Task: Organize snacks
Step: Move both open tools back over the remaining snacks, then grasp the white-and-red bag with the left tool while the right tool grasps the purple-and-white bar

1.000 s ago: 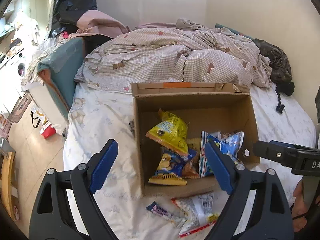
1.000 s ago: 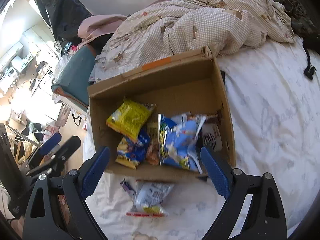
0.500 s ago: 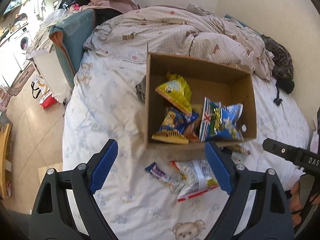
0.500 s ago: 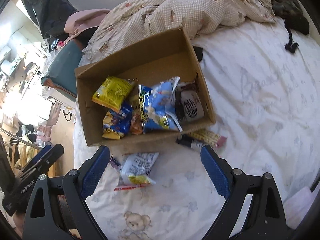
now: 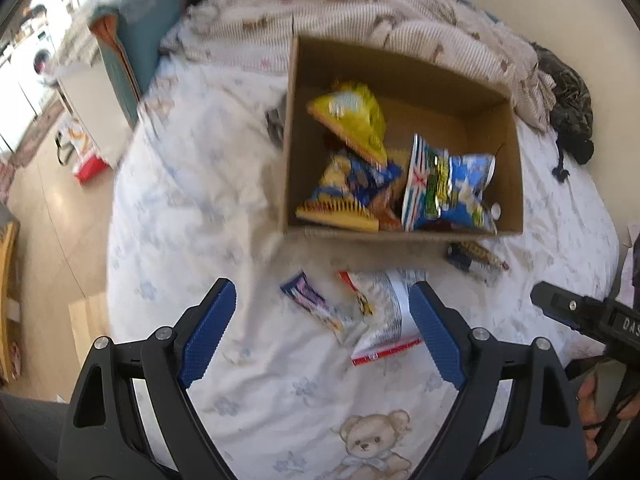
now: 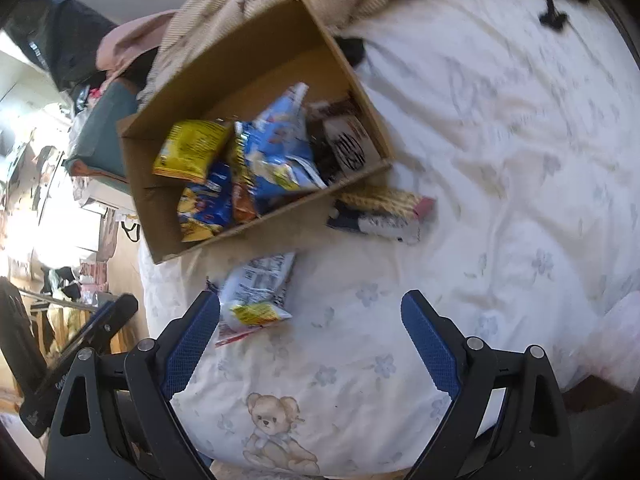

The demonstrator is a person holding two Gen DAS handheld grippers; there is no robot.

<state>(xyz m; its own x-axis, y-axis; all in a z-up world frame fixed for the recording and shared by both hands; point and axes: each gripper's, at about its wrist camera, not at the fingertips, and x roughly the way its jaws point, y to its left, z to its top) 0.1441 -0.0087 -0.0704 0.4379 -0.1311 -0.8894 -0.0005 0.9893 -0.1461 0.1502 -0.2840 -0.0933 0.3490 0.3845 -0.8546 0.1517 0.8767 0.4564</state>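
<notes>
A cardboard box [image 5: 516, 184] [image 6: 160, 236] sits on the bed with several snack bags in it, among them a yellow bag [image 5: 352, 116] [image 6: 188, 152] and a blue bag [image 5: 448, 184] [image 6: 276, 148]. In front of the box lie a white and red bag [image 5: 380, 320] [image 6: 256, 292], a small purple bar [image 5: 308, 300], and two long packets [image 5: 476, 258] [image 6: 380, 212]. My left gripper [image 5: 322, 336] hangs open above the white bag and purple bar. My right gripper [image 6: 310, 332] is open too, just right of the white bag, with only sheet between its fingers.
The bed has a white sheet [image 6: 500, 128] printed with bears and flowers. A crumpled checked quilt [image 5: 360, 12] lies behind the box. A dark cloth [image 5: 568, 108] lies at the far right. The bed edge and floor [image 5: 52, 216] are to the left.
Both grippers have sunk and tipped downward toward the bed. The box has slid up in both views, and the loose packets in front of it have come into full sight.
</notes>
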